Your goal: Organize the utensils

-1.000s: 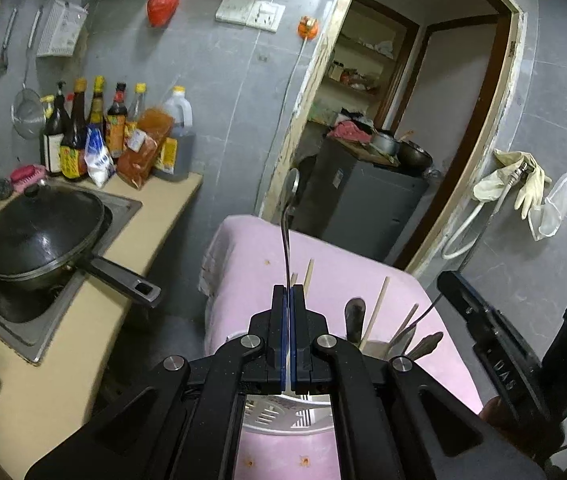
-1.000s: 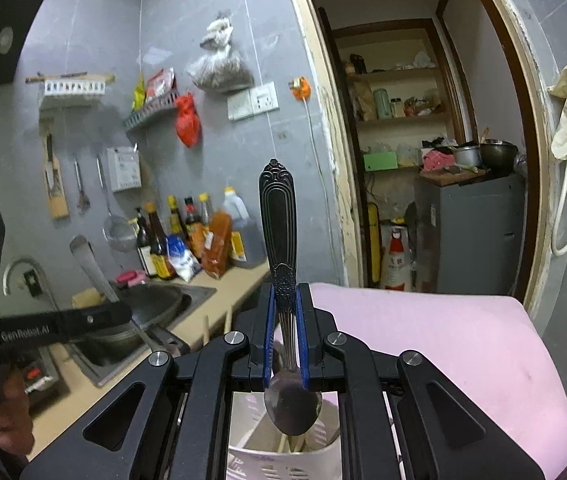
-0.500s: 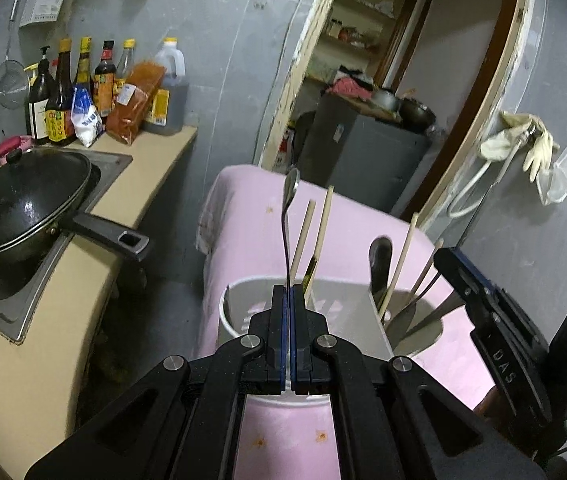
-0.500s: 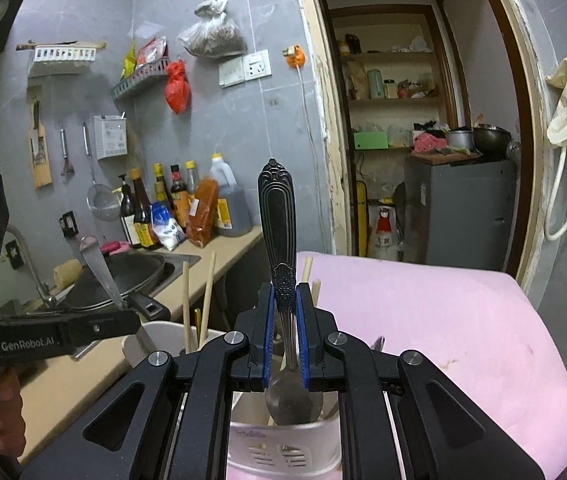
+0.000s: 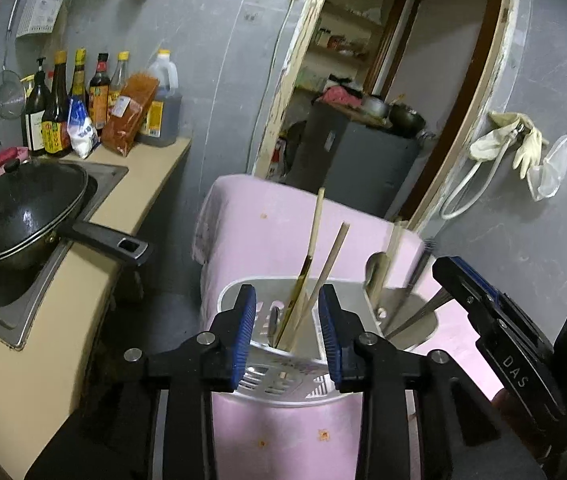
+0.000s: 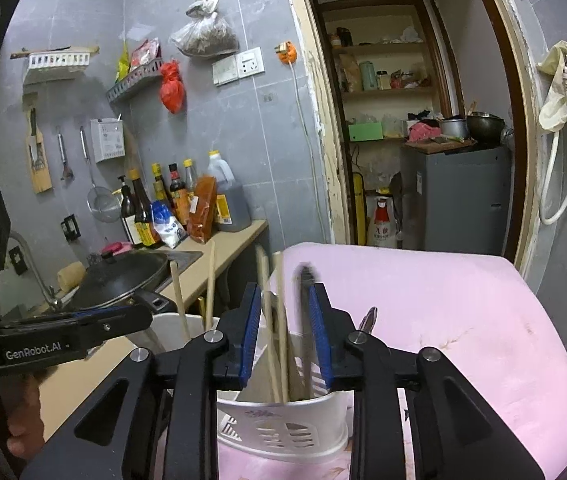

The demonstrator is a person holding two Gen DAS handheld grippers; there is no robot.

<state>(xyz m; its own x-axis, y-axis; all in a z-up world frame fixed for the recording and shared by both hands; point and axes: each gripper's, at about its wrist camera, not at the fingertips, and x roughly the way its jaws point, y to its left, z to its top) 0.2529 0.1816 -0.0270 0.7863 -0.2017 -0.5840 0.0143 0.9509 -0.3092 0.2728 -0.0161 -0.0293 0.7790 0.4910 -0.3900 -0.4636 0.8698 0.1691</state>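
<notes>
Pink-covered surface (image 5: 267, 224) beside kitchen counter. White utensil holder (image 5: 283, 376) on it. Left gripper (image 5: 288, 330) and right gripper (image 6: 285, 330) above holder, jaws opening, released, grasping nothing; chopsticks (image 5: 325, 264) stand inside holder.

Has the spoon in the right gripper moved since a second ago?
Yes. The spoon has dropped from between the opening right gripper into the white holder, its handle now lower against the doorframe.
</notes>
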